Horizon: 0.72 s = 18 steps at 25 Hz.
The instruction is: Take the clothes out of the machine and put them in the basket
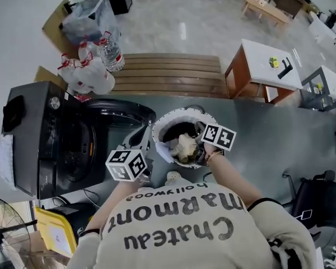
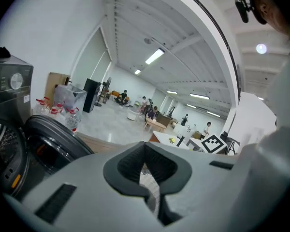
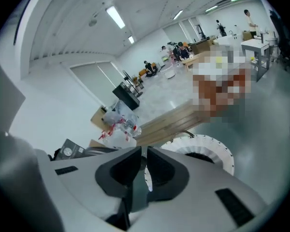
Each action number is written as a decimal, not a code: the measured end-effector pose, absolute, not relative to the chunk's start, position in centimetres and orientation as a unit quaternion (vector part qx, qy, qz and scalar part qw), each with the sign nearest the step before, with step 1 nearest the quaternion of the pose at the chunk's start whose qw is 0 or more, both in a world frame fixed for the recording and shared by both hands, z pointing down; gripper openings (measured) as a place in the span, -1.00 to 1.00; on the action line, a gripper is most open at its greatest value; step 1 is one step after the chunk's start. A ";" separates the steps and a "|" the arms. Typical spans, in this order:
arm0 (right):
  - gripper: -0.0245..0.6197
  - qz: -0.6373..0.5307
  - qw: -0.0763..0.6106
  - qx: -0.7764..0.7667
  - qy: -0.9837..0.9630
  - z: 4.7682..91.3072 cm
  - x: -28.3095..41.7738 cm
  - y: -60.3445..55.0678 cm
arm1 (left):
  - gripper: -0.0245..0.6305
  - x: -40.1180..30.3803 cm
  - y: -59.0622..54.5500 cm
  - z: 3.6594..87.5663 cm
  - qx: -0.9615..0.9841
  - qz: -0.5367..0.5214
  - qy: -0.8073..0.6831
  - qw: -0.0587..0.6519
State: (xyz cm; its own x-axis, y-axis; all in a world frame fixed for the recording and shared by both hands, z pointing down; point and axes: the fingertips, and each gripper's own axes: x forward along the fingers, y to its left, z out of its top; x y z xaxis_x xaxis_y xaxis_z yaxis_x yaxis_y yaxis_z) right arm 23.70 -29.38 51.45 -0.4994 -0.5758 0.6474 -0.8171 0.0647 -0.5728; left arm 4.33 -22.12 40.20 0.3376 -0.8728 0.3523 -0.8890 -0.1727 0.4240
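Note:
The dark washing machine [image 1: 33,133] stands at the left of the head view with its round door [image 1: 120,112] swung open. Right of it, the white basket [image 1: 159,129] holds pale clothes [image 1: 183,145]. My left gripper [image 1: 139,138] hovers between the door and the basket. In its own view, the left gripper [image 2: 145,148] has its jaws shut tip to tip with no cloth showing. My right gripper [image 1: 199,144] hangs over the basket's near side. In its own view, the right gripper [image 3: 144,151] is shut with nothing in it, and the basket [image 3: 208,146] lies just beyond.
A wooden bench [image 1: 168,74] runs behind the basket, with bagged water bottles [image 1: 89,66] at its left end. A white-topped table [image 1: 269,63] stands at the back right and a dark chair [image 1: 319,200] at the right. A fan [image 1: 0,223] and a yellow sheet [image 1: 53,234] sit at the lower left.

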 end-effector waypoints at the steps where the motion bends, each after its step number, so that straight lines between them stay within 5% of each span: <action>1: -0.74 0.478 0.105 0.480 -0.727 49.9 22.8 -29.9 | -0.90 3.8 -22.2 39.3 0.766 0.003 -0.576 0.285; 9: -0.76 0.407 -0.001 0.448 -0.796 37.0 14.5 -30.0 | -0.90 -2.1 -20.2 33.4 0.776 -0.040 -0.575 0.257; 18: -0.76 0.258 -0.038 0.437 -0.861 25.6 7.5 -25.0 | -0.90 -7.5 -17.3 25.9 0.811 -0.079 -0.549 0.186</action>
